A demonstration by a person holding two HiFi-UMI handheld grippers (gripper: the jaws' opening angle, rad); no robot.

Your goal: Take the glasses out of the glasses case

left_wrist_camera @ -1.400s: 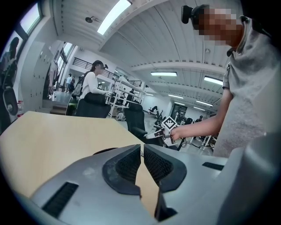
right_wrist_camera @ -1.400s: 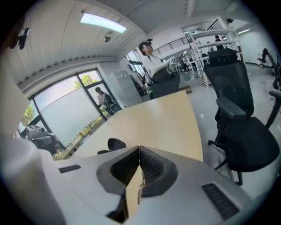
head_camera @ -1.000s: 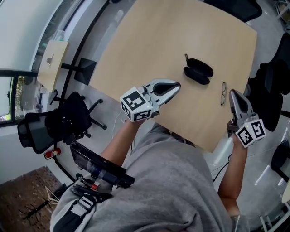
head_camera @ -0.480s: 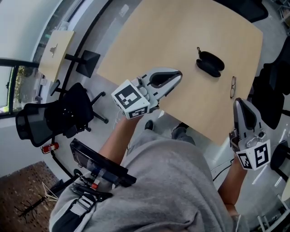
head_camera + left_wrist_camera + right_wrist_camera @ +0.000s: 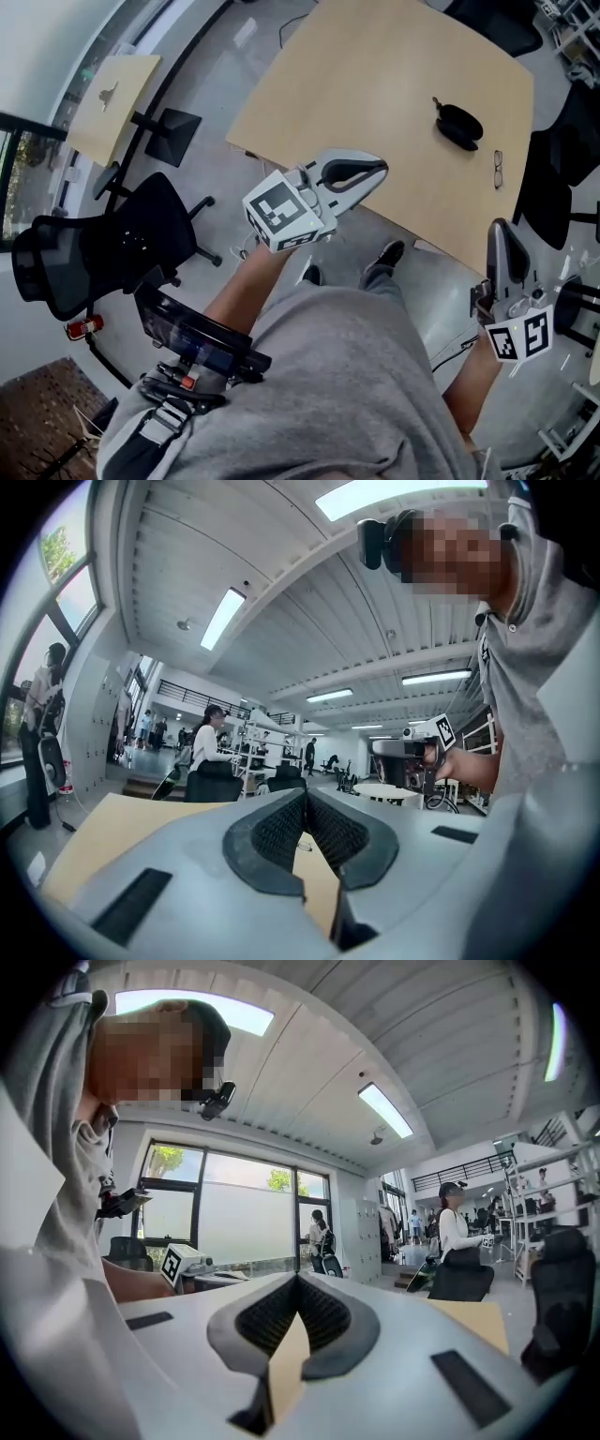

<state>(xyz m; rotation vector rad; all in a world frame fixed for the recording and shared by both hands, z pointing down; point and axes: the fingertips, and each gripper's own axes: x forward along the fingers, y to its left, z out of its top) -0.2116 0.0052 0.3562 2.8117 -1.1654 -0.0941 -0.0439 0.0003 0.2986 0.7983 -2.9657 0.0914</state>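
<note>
A black glasses case (image 5: 458,126) lies shut on the wooden table (image 5: 375,84), near its right edge. The glasses (image 5: 497,170) lie folded on the tabletop just right of the case, outside it. My left gripper (image 5: 373,172) is held out over the floor just short of the table's near edge, jaws shut and empty. My right gripper (image 5: 498,232) hangs off the table's near right corner, also shut with nothing in it. In the left gripper view the pads (image 5: 281,829) meet above the table (image 5: 94,841); in the right gripper view the pads (image 5: 319,1312) meet too.
A black office chair (image 5: 103,253) stands on the grey floor at left, with a small side table (image 5: 112,94) behind it. Another dark chair (image 5: 548,192) sits by the table's right edge. People are seated and standing far off in the room (image 5: 208,747).
The table, case and glasses have slid away to the upper right as the person stepped back. Both grippers now hang off the table's near edge; the right one has dropped lower.
</note>
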